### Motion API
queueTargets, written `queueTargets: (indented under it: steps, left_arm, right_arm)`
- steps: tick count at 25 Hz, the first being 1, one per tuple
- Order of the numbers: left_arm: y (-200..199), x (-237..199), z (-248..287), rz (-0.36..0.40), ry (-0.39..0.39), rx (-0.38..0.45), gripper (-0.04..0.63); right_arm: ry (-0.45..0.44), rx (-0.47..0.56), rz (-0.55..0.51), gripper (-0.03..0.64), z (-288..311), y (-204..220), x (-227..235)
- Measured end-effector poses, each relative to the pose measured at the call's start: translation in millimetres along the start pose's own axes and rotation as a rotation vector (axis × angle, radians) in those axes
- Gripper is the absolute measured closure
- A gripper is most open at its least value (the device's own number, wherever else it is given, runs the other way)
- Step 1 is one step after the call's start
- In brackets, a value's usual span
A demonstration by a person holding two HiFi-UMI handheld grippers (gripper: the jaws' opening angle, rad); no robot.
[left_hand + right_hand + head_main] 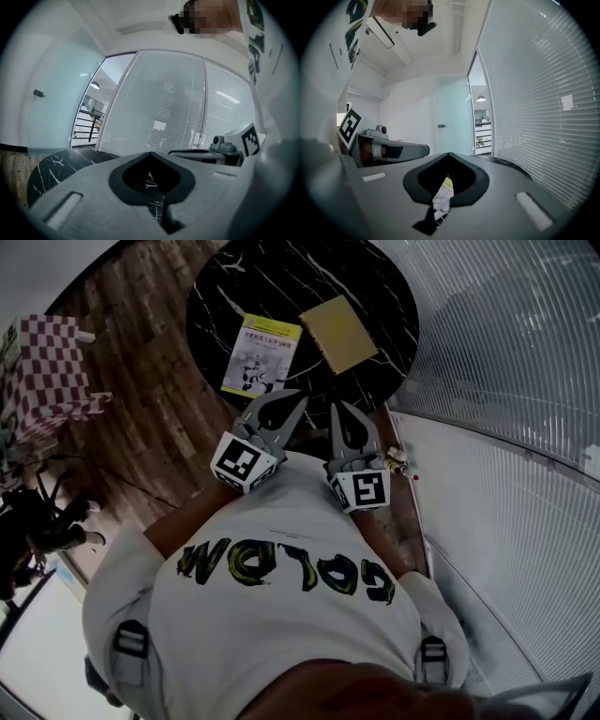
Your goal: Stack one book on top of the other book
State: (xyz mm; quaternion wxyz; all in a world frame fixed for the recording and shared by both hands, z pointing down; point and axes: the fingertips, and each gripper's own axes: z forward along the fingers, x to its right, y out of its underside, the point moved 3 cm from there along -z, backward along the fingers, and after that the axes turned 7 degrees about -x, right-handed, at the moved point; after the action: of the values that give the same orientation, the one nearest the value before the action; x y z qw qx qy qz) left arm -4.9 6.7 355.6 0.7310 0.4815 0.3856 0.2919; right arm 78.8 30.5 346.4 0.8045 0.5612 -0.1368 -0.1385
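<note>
Left gripper (296,397), right gripper (339,406): jaws together (empty).

Left claw (287,399) and right claw (345,409), both closed

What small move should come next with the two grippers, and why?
Probably open the right gripper and advance it to the plain yellow book: it and the left gripper are shut and empty at the table edge, and the printed book lies beside the yellow one, not stacked.
</note>
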Motion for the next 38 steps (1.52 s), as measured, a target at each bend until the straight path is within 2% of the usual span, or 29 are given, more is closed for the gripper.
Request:
queueTargets:
  steps: [7, 11, 19, 24, 29, 31, 34, 38]
  left_arm:
    - [2.7, 1.1, 8.1, -0.016, -0.047, -0.018, 0.594]
    - [7.7, 3.1, 15.7, -0.063, -0.074, -0.035, 0.594]
    - [40.9, 24.9, 27.8, -0.156, -0.071, -0.114, 0.593]
    - [50.0, 32.8, 38.1, -0.162, -0.07, -0.153, 0.592]
    - [57.3, 22.6, 50.7, -0.185, -0.095, -0.165, 0.591]
    - [59.9, 14.4, 57.4, -0.189, -0.104, -0.169, 0.571]
    - [65.2, 1.9, 68.5, -0.2, -0.114, -0.18, 0.569]
    - [83.6, -7.8, 91.6, -0.184, -0.101, -0.238, 0.539]
  right_arm:
    - [-0.042, -0.021, -0.006, 0.617, 3.7, 3.6, 13.3]
    - [-0.051, -0.041, 0.006, 0.617, 2.8, 13.4, 25.3]
    - [-0.068, -0.119, 0.056, 0.617, -16.1, 44.2, 36.4]
    - [-0.078, -0.146, 0.065, 0.617, -19.6, 52.4, 44.2]
    - [-0.094, -0.156, 0.03, 0.615, -10.3, 55.4, 55.0]
    - [-0.1, -0.161, 0.032, 0.614, -2.2, 55.9, 62.1]
    - [-0.111, -0.182, 0.028, 0.574, 12.5, 61.4, 73.9]
    - [-0.105, -0.213, 0.001, 0.572, 32.4, 76.0, 96.3]
